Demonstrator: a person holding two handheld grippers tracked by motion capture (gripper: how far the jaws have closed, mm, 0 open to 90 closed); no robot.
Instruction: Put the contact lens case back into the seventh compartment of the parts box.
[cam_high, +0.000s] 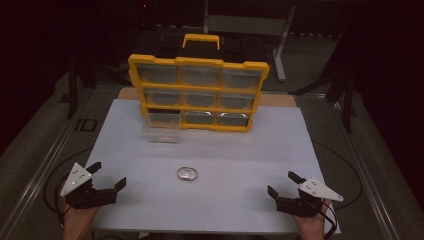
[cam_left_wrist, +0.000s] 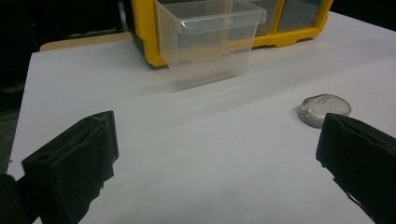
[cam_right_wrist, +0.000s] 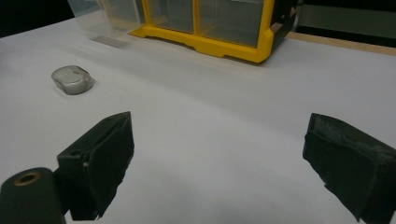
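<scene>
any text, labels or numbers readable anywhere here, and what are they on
"ID": large letters on the dark floor surface left of the white table top, in the high view.
Yellow drawer organiser: no readable label.
Small round clear case: no marking legible; too small to tell.
Grey plates on both grippers: only holes, no text.

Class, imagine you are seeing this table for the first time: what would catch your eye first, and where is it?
The yellow organiser stands at the far side of the white board, with its bottom-left clear drawer pulled out. A small round tin lies alone mid-board. The left gripper and right gripper rest open at the near corners.
</scene>
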